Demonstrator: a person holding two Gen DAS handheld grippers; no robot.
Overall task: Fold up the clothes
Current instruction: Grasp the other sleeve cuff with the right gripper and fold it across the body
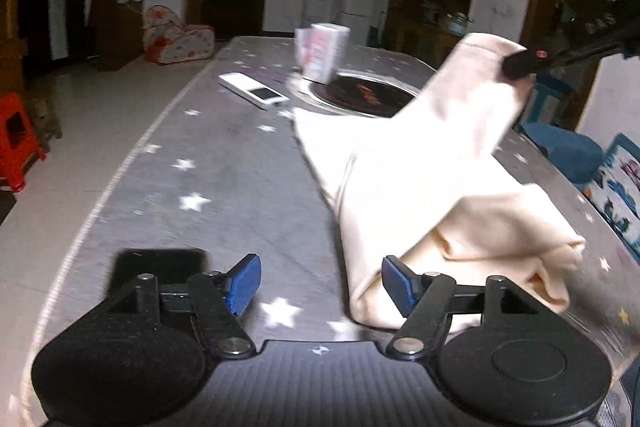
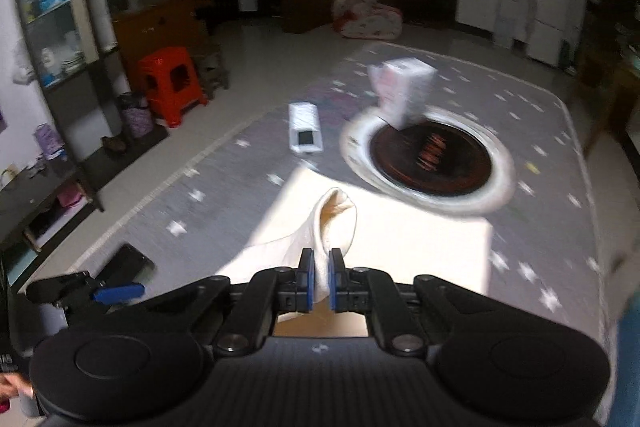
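A cream garment (image 1: 424, 179) lies partly on the grey star-patterned tablecloth (image 1: 224, 187). My right gripper (image 2: 321, 279) is shut on a fold of the garment (image 2: 332, 223) and holds it lifted above the table; in the left wrist view it shows as a black tip (image 1: 520, 65) pinching the raised cloth at the upper right. My left gripper (image 1: 320, 283) is open and empty, low over the table, its right pad (image 1: 396, 283) against the garment's near edge. It also shows in the right wrist view (image 2: 116, 293) at the lower left.
A white remote (image 1: 254, 91), a white carton (image 1: 324, 51) and a round dark hotplate (image 1: 360, 95) sit at the table's far end. A black phone (image 1: 160, 263) lies by my left finger. A red stool (image 2: 170, 83) and shelves stand on the floor to the left.
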